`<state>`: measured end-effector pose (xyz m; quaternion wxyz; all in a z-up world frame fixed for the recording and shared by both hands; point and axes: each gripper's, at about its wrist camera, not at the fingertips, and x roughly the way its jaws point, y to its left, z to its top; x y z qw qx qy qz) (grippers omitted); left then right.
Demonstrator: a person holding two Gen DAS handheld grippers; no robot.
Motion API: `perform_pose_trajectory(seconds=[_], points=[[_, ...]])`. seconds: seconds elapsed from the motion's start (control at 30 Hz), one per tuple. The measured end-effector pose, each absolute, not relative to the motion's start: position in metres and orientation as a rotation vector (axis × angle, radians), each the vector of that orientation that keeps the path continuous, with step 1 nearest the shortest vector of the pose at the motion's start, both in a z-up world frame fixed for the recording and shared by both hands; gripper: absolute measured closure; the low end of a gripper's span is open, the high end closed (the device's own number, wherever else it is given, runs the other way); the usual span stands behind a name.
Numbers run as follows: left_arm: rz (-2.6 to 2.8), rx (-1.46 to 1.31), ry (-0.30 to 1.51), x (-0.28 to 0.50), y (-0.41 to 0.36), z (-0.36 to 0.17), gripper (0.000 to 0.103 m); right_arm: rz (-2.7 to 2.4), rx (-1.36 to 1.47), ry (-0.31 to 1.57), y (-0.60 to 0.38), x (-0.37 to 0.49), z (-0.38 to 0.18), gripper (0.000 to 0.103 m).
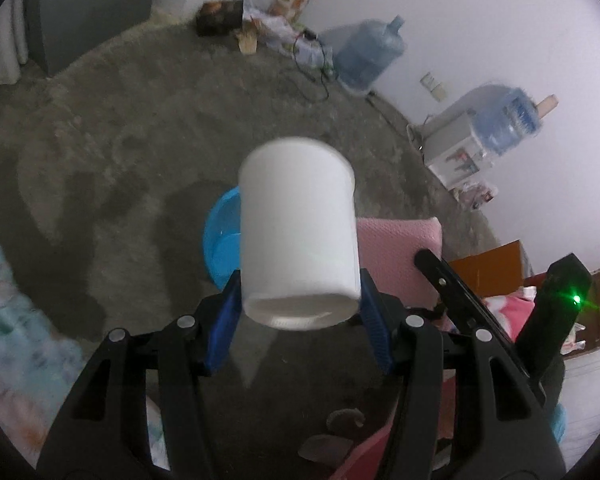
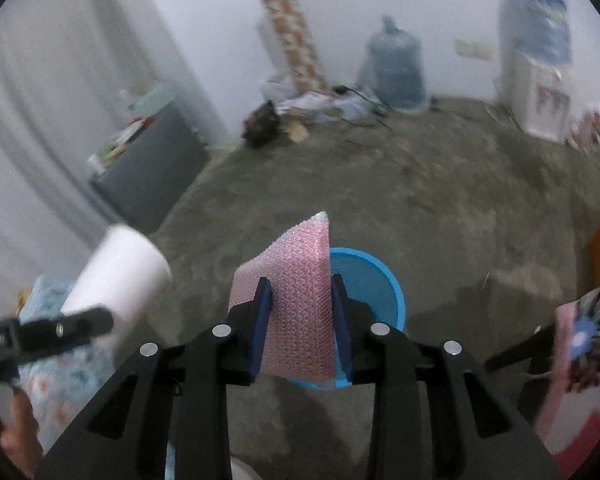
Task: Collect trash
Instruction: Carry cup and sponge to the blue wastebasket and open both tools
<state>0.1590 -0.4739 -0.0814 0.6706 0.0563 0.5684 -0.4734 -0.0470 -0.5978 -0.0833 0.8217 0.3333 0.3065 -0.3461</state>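
A white paper cup [image 1: 298,232] is clamped in the left gripper [image 1: 298,316] and a pink bubble-wrap sheet [image 2: 296,304] in the right gripper [image 2: 300,320] — jaws part-open around each. The blue plastic bin [image 2: 374,280], frame centre, lies just beyond; release over it is judged next.

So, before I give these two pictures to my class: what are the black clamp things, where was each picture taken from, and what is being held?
They are hand-held grippers, one in each of a person's hands, each with a camera looking along its jaws. The left gripper view shows its jaws holding a white cup. The right gripper view shows its jaws around a pink bubble-wrap piece. Beyond both, a blue basket stands on the grey floor, probably for the trash. Water bottles and clutter line the far wall.
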Motion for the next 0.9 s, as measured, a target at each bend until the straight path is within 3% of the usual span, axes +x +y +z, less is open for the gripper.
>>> perform_pose_trajectory(seconds=[0.07, 0.1, 0.2, 0.43, 0.63, 0.9], points=[[-1.036, 0.147, 1.287, 0.164, -0.496, -0.099, 0.021, -0.779, 0.756, 0.675, -0.612, -0.040, -0.111, 0.050], [-1.007, 0.152, 1.286, 0.167, -0.502, -0.108, 0.020, -0.811, 0.782, 0.697, -0.619, -0.039, -0.128, 0.044], [-0.982, 0.142, 1.307, 0.170, -0.511, -0.121, 0.020, -0.859, 0.868, 0.737, -0.624, -0.044, -0.157, 0.044], [-1.022, 0.112, 1.240, 0.167, -0.478, -0.104, 0.017, -0.821, 0.819, 0.776, -0.595, -0.056, -0.158, 0.038], [-0.985, 0.040, 1.150, 0.159, -0.431, -0.059, 0.013, -0.808, 0.646, 0.758, -0.560, -0.056, -0.106, 0.025], [-0.940, 0.045, 1.176, 0.139, -0.339, -0.003, 0.012, -0.769, 0.357, 0.644, -0.488, -0.026, -0.022, 0.007]])
